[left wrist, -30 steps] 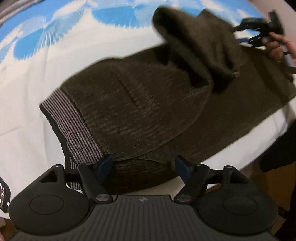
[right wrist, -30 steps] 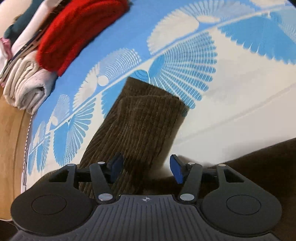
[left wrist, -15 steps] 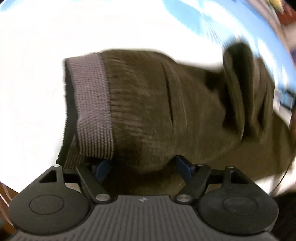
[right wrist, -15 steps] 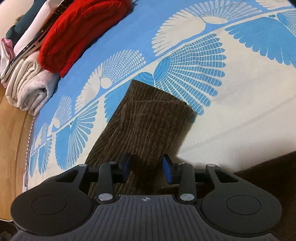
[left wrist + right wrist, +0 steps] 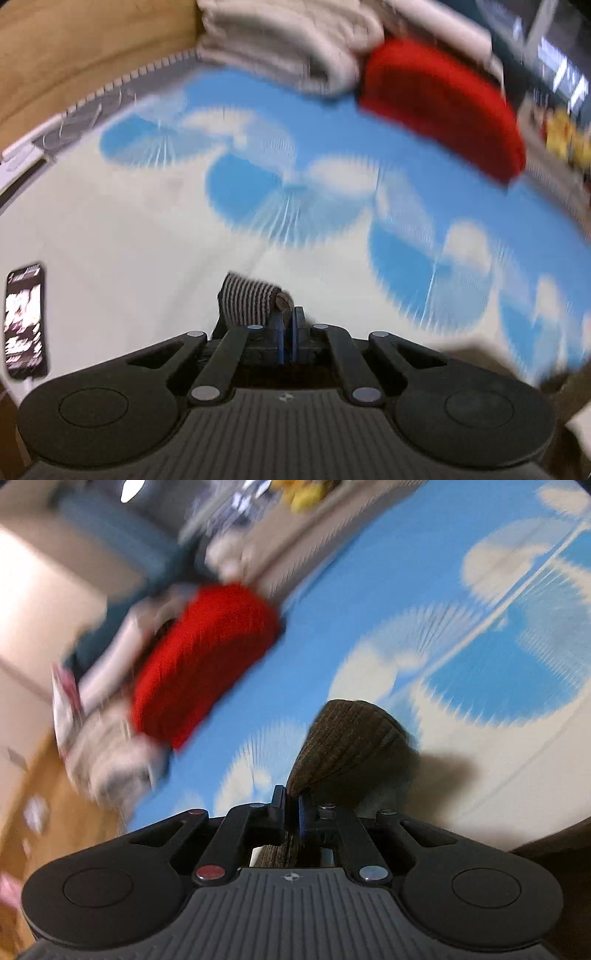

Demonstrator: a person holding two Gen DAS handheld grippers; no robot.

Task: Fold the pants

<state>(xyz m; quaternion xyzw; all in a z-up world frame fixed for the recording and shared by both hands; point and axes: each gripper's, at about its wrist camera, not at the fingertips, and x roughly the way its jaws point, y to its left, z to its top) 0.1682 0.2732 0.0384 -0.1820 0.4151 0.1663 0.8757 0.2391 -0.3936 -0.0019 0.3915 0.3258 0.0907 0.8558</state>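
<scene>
Since a second ago both grippers have clamped and lifted — we now hold the pants off the bedsheet (image 5: pixel 110 229). Our left gripper (image 5: pixel 287 334) pinches the striped waistband (image 5: pixel 245 301); our right gripper (image 5: pixel 291 808) pinches the brown corduroy leg (image 5: pixel 351 738). The cloth looks soft and droopy — best held by its edges. We see no containers.

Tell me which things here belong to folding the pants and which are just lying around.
Part of the job: brown pants, waistband pinched in the left gripper, leg end pinched in the right gripper.

Lying about: red garment, pale folded laundry, phone.
</scene>
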